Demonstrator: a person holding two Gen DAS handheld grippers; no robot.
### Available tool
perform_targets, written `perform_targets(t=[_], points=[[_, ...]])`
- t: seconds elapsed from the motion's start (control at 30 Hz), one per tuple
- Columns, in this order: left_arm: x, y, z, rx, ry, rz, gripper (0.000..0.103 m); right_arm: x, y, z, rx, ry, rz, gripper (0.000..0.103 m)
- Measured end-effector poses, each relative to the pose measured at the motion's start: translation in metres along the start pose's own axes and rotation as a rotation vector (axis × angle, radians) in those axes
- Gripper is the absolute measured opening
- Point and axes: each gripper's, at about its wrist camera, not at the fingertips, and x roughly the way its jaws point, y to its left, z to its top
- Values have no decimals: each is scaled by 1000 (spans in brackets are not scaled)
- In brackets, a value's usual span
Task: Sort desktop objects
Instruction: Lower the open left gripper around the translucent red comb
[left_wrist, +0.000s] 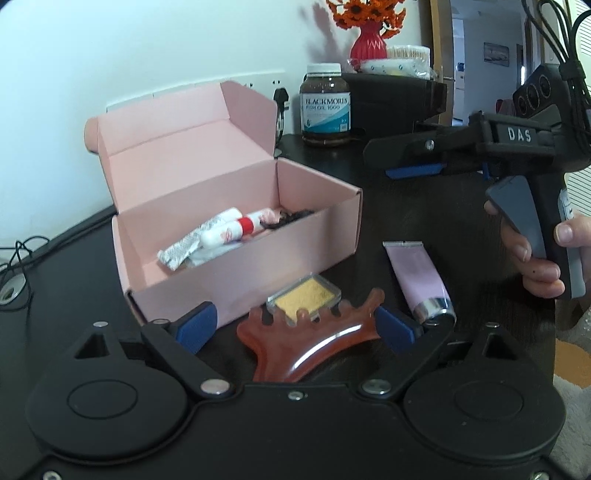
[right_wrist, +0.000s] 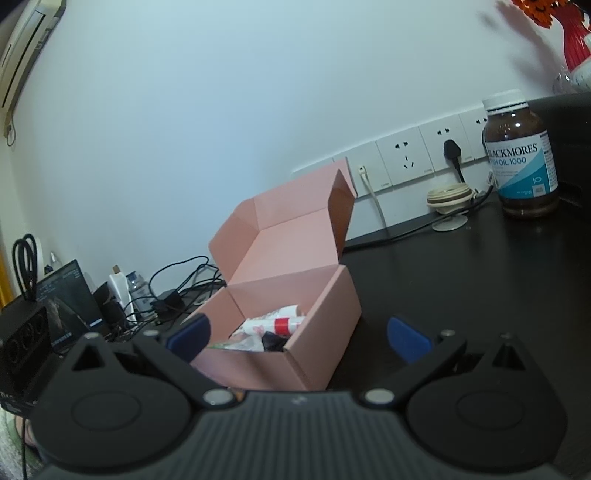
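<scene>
Right now the left gripper (left_wrist: 295, 326) is hovering low over the dark desk (left_wrist: 424, 206), jaws standing wide and holding nothing, with the reddish comb-shaped scraper (left_wrist: 314, 339) lying between the blue pads (left_wrist: 195, 325), apart from both. The scraper is looking stiff, glossy and likely slippery, light too; its prongs are pointing away toward the pink box (left_wrist: 236, 266), and its long curved edge is running roughly across the jaws. Best hold is probably across the thick middle body, not the thin prongs, which could snap or slide. A small clear case with a yellow pad (left_wrist: 304, 295) is sitting just beyond, touching or overlapping the prongs, so it may get nudged. The pink tube (left_wrist: 417, 277) is lying to the right, cap toward the camera, long axis running away from it. The right gripper (right_wrist: 299, 338) is waiting open and empty near the box, which is already holding a few items.
</scene>
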Motion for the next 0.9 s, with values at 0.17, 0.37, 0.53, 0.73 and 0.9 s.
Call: perform_targets(t=[0.17, 0.37, 0.53, 0.73, 0.9], points=[[-5, -2, -4, 28, 30, -30, 93, 0, 1, 0, -2, -1, -2, 102], [-14, -3, -8, 82, 28, -49, 87, -1, 1, -1, -2, -6, -8, 102], [-12, -4, -5, 127, 33, -61, 86, -2, 2, -1, -2, -9, -13, 102], [-1, -8, 1, 158, 49, -85, 86, 0, 1, -1, 4, -3, -12, 102], [8, -10, 7, 169, 72, -98, 86, 0, 0, -1, 11, -2, -12, 102]])
